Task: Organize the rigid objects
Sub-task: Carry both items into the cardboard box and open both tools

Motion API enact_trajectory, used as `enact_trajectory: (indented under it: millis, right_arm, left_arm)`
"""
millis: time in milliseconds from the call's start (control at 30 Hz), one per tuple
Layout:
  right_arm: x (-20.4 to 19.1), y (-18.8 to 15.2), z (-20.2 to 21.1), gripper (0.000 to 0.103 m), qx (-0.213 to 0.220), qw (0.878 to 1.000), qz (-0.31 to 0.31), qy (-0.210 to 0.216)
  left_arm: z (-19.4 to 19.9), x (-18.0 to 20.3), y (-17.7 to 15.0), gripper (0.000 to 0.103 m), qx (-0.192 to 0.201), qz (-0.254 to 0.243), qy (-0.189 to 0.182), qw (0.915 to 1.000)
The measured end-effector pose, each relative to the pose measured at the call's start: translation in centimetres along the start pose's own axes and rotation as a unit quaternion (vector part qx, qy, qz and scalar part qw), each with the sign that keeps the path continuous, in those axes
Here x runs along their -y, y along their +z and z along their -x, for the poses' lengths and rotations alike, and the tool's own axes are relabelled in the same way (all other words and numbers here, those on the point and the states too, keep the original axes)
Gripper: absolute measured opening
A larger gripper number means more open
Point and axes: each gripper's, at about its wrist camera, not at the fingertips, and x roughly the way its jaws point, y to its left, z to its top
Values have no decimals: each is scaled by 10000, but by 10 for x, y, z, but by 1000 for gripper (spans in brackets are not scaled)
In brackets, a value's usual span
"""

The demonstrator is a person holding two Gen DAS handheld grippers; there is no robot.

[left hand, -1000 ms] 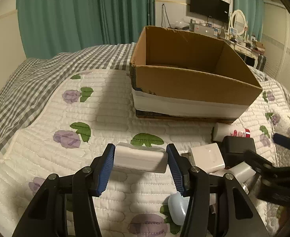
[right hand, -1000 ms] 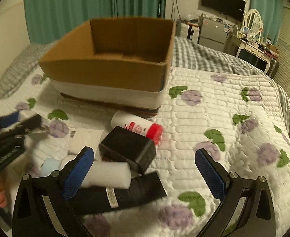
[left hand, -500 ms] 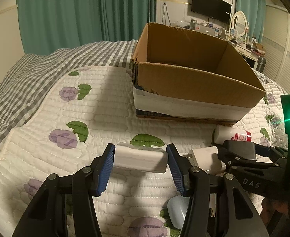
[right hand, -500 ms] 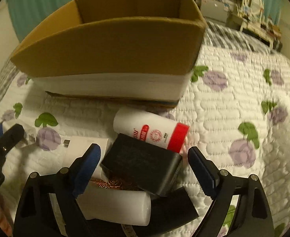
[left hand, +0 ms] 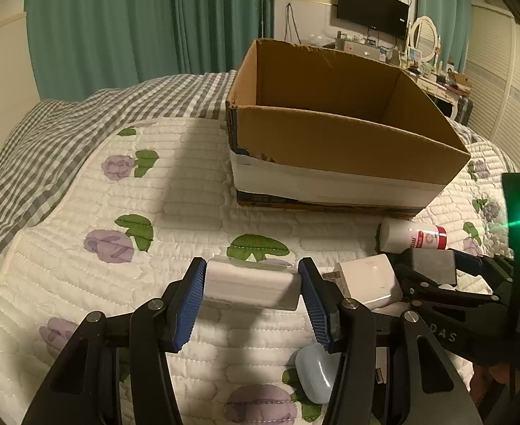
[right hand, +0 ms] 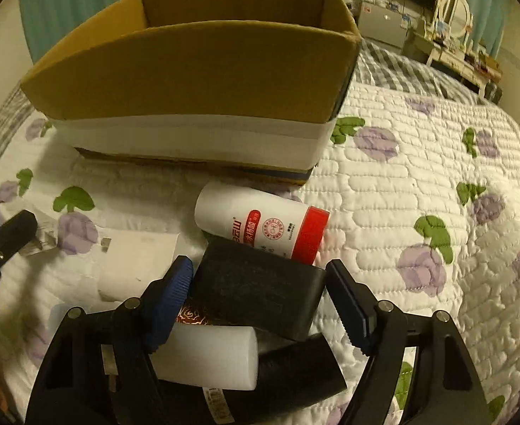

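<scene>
Nearest us, the left hand-held gripper (left hand: 251, 292) sat clamped on a white block (left hand: 251, 283), pads on its two short ends, lifted just off the bed (left hand: 83, 212). It looked like rigid plastic, light, probably smooth, so we judged the end-on hold fine as long as the pads stayed square.

The right hand-held gripper (right hand: 260, 301) was closing around a black box (right hand: 256, 297). The left pad looked to be touching or nearly touching; the right pad stood clear, so no grip yet. The box lay tilted atop a pile: a white cylinder (right hand: 207, 357) and a dark flat item (right hand: 295, 372) under it, a white charger (right hand: 136, 262) to its left, and a red-capped bottle (right hand: 260, 226) just behind, touching. We judged the box stiff, matte and moderately light; the long side faces were the place to take it. Risk: dragging the bottle or shifting the pile.

A pale blue case (left hand: 313, 375) lay below the left gripper.

Farther off, the cardboard carton (left hand: 331, 141) stood open on the bed, the likely drop spot; we couldn't see its floor. Behind it were green curtains (left hand: 118, 28).
</scene>
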Motion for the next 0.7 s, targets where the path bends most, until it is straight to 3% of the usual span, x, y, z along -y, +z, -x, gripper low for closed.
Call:
enact_trajectory:
  millis: [200,400,700]
  right_arm:
    - [-9,-6,31,75,561,9979,315,-111]
    - [-9,5,78,74,1051,9938,303,177]
    - [4,35,145,73,1728,9826,517,437]
  left_arm:
    - [10,0,0,54,108,14,-27,9999]
    - [38,6,6,54,278,-44,-141,9995]
    - [84,27,51,54,694,-239,-230,9970]
